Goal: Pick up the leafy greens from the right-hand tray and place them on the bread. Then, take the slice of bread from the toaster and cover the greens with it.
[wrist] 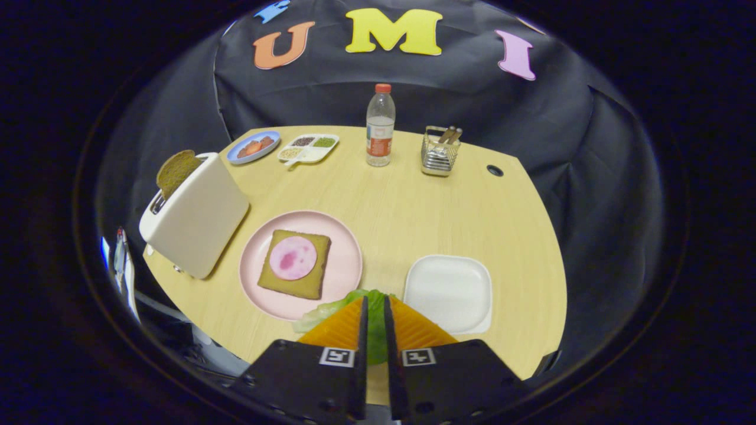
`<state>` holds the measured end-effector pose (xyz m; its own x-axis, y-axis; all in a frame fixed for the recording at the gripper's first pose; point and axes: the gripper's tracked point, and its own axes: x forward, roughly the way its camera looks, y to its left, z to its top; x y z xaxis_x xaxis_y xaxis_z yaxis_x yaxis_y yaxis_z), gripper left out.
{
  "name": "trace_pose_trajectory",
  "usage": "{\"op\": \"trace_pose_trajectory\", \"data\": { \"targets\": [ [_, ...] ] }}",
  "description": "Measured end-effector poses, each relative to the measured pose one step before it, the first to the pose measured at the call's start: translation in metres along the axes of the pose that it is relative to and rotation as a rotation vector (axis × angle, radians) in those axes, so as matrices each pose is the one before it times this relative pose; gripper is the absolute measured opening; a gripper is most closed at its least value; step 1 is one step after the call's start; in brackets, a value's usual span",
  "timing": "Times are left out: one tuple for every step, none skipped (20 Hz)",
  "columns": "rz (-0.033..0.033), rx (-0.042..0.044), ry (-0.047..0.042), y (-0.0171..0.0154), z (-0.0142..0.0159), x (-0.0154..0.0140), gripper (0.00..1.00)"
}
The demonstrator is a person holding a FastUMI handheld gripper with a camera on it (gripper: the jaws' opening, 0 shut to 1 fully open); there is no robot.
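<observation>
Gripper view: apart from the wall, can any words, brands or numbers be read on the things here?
Water bottle label: too small and blurred to read.
Square markers on the gripper, which is shut on the leafy greens: black-and-white patterns, no words.
Toaster, pink plate, white tray: no writing seen.

The gripper is clamped on the leafy greens above the table's near edge, with the pink plate and its topped bread slice just ahead to the left and nothing standing between. The white toaster rises close beside that plate's far-left side, walling it off there, while the white tray lies flat to the right. The water bottle, wire utensil holder, blue plate and divided dish line the back, well apart, leaving bare tabletop between.
</observation>
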<state>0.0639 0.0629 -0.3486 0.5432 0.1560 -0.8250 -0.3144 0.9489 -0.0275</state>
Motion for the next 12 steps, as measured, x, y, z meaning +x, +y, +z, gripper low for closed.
{"op": "trace_pose_trajectory", "data": {
  "targets": [
    [-0.00081, -0.00239, 0.01458, 0.00073, -0.00703, 0.00577, 0.24],
    [0.01747, -0.00521, 0.02294, 0.00468, -0.00772, 0.00523, 0.32],
    [0.02462, -0.01492, 0.03029, 0.00634, -0.01117, 0.00608, 0.39],
    [0.01565, -0.02651, 0.02465, 0.00463, -0.00846, 0.00579, 0.46],
    [0.01081, -0.03175, 0.02032, 0.00329, -0.00678, 0.00608, 0.54],
    [0.00424, -0.03387, 0.02127, 0.00083, -0.00550, 0.00469, 0.61],
    [-0.00181, -0.02677, 0.01328, 0.00078, -0.00359, 0.00516, 0.65],
    [0.00360, -0.01699, 0.01358, 0.00191, -0.00169, 0.00677, 0.70],
    [0.01634, -0.01243, 0.01515, 0.00416, -0.00228, 0.00579, 0.75],
    [0.00552, -0.01794, 0.02292, 0.00117, -0.00202, 0.00744, 0.77],
    [-0.01161, -0.02332, 0.01706, -0.00276, -0.00055, 0.00526, 0.78],
    [-0.00885, -0.02220, 0.00224, -0.00197, 0.00340, 0.00531, 0.79]
  ]
}}
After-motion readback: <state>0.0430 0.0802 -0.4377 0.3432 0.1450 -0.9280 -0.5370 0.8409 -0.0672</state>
